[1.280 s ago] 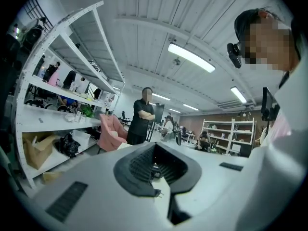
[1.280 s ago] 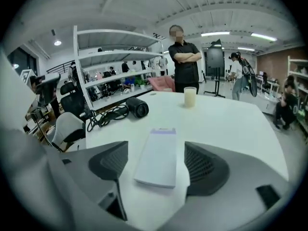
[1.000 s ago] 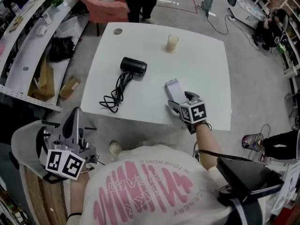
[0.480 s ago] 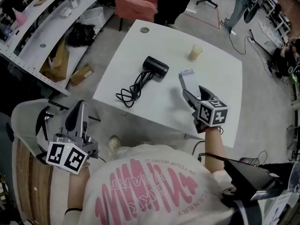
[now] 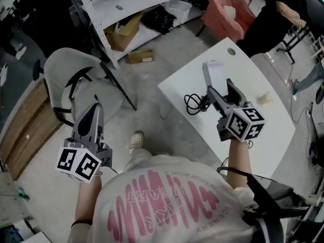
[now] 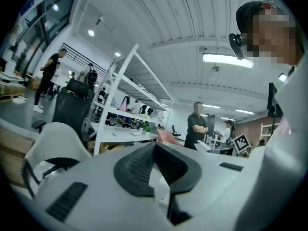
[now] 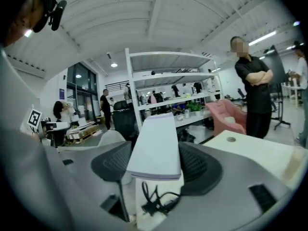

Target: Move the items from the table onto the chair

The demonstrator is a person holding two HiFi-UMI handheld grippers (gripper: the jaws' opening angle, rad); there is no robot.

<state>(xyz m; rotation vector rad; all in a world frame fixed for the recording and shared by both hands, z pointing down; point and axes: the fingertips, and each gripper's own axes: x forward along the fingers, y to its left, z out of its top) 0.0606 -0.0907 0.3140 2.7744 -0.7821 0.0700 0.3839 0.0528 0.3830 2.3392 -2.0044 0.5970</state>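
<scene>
My right gripper is shut on a flat white box and holds it up over the near-left part of the white table. The right gripper view has the box wedged between the two pads. Under it a black cable lies on the table; the hair dryer it belongs to is hidden behind the gripper. A blurred cup stands further right. The grey chair stands on the floor to the left. My left gripper is shut and empty, low beside the chair's seat.
White shelving with boxes runs along the back. A pink armchair and a person in black are beyond the table. A cardboard box lies on the floor between chair and shelving. Wooden boards lie at the left.
The right gripper has closed on the white box, lifted it off the table and swung it left. The head view has turned left, bringing the chair into view. The left gripper stays shut.
</scene>
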